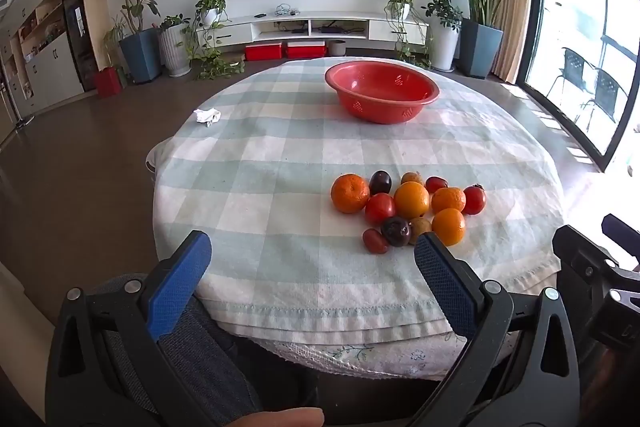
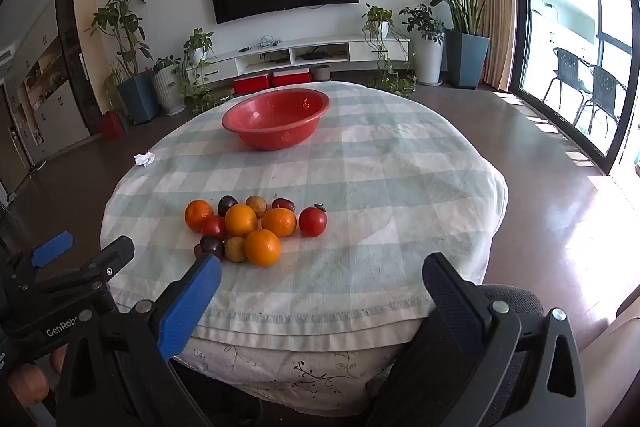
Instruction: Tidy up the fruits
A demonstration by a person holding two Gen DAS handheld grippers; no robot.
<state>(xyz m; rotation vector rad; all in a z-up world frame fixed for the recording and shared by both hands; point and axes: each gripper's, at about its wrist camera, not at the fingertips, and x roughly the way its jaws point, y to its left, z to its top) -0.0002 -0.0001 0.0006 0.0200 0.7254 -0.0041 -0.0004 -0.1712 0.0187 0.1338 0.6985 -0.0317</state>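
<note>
While both grippers hang over the near table edge, the left gripper [image 1: 312,259] has its fingers spread wide and holds nothing. The right gripper [image 2: 322,279] is spread the same way, empty. The fruits [image 1: 404,207] lie clustered just beyond the fingertips; the red bowl [image 1: 382,97] stands well behind them.
</note>
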